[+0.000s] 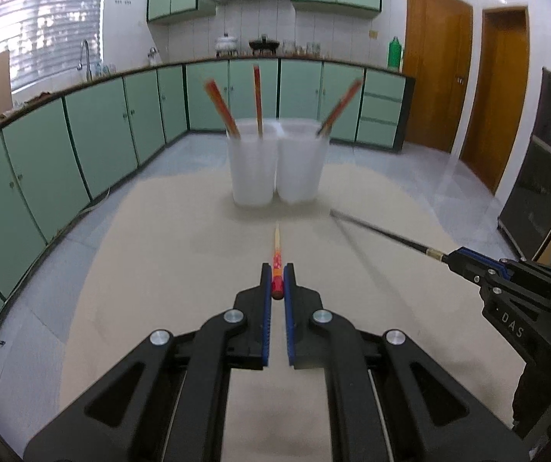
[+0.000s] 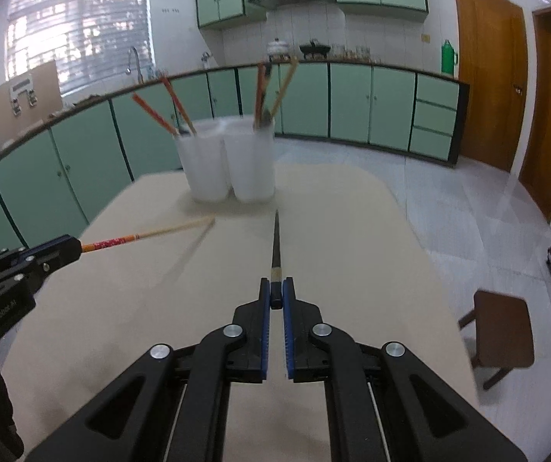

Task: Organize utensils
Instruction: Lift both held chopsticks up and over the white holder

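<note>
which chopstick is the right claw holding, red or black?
The thin black chopstick with a gold band, clamped in the right claw. The left claw holds the red-patterned wooden chopstick.

The two cups (image 1: 254,165) (image 1: 300,163) are showing as frosted, translucent plastic with a smooth, softly matt skin. The counter (image 1: 183,254) is looking matt and beige, its finish even and without glare. The left hand-held gripper (image 1: 277,281) is wearing matt black plastic, with ribbed blue pads (image 1: 266,308) and bright metal screw heads; it is pinching a glossy red-lacquered chopstick (image 1: 276,265) that is fading to bare pale wood at its tip. The right hand-held gripper (image 2: 275,294) is clamping a smooth black chopstick (image 2: 276,246) banded in brassy metal. The stool (image 2: 503,331) is showing dark, satiny wood, and the floor (image 2: 449,200) is gleaming as glossy tile.
</note>
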{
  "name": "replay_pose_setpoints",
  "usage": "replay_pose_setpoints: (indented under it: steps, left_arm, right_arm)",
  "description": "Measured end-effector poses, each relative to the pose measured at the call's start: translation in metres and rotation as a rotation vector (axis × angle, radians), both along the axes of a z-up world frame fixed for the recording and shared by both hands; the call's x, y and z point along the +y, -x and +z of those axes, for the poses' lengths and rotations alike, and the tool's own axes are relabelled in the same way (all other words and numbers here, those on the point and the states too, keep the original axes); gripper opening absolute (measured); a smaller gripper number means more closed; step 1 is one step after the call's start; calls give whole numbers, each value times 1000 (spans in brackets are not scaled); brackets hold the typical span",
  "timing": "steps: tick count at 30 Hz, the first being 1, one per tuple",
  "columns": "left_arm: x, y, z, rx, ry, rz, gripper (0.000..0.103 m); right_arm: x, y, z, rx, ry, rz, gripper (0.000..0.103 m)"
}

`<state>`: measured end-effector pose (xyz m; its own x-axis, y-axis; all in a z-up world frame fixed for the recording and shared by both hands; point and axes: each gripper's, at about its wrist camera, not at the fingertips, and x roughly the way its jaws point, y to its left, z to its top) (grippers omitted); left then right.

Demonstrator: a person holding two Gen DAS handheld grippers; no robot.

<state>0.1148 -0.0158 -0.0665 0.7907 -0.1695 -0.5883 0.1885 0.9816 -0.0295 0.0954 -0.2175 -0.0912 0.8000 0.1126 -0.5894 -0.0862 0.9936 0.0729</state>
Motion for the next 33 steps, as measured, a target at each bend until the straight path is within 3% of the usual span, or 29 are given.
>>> replay_pose_setpoints:
  steps: [9, 28, 33]
  left_arm:
    - [7, -10, 55, -120, 35, -20, 5]
    - [0, -59, 140, -227, 87, -163, 5]
    - [-3, -70, 170, -292, 78, -167, 5]
  right_arm:
    - [2, -14, 48, -77, -19, 52, 6]
    - [7, -74, 159, -203, -52, 173, 6]
    - [0, -93, 198, -290, -90, 171, 6]
